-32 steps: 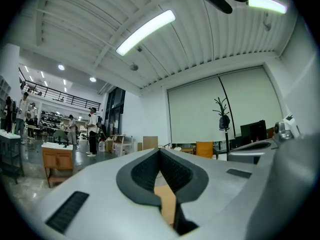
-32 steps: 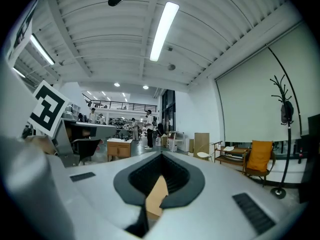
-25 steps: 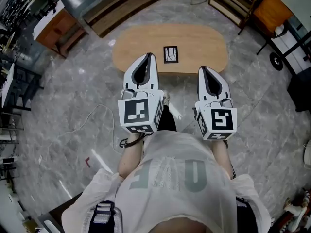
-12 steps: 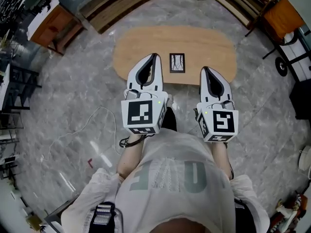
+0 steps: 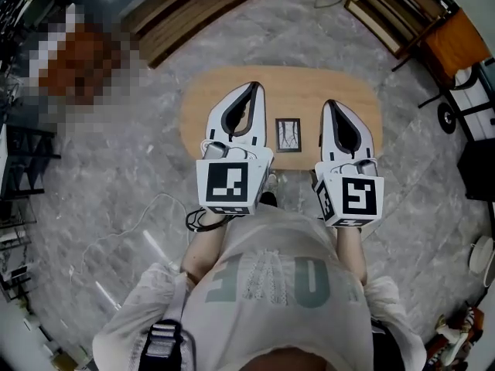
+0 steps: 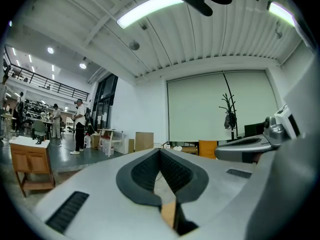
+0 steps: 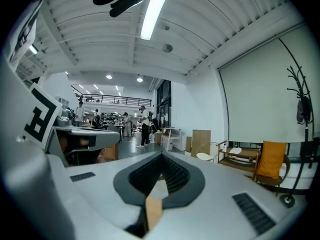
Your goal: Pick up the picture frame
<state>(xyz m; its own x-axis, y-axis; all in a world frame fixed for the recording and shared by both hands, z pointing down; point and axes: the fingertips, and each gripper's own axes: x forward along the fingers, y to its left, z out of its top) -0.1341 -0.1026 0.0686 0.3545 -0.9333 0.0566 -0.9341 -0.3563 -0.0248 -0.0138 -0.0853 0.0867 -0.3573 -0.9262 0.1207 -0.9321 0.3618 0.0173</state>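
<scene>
A small dark picture frame point(image 5: 288, 134) lies flat on the oval wooden table point(image 5: 305, 83) near its front edge, seen in the head view. My left gripper point(image 5: 252, 90) reaches over the table just left of the frame, its jaws shut and empty. My right gripper point(image 5: 331, 105) is just right of the frame, also shut with nothing held. Both point level across the table, with the frame between them. In the left gripper view the left gripper point(image 6: 160, 152) shows closed pads. The right gripper view shows the right gripper point(image 7: 161, 157) closed too. The frame is hidden in both gripper views.
Grey marble floor surrounds the table. A white cable point(image 5: 131, 215) lies on the floor at left. Wooden furniture point(image 5: 456, 33) and a wheeled stand point(image 5: 452, 110) are at the right. A coat rack point(image 6: 229, 115) and an orange chair point(image 7: 271, 160) stand far ahead.
Both grippers and the person have moved forward toward the table. The grippers now reach over its front edge on either side of the frame. Both jaws stayed shut.
</scene>
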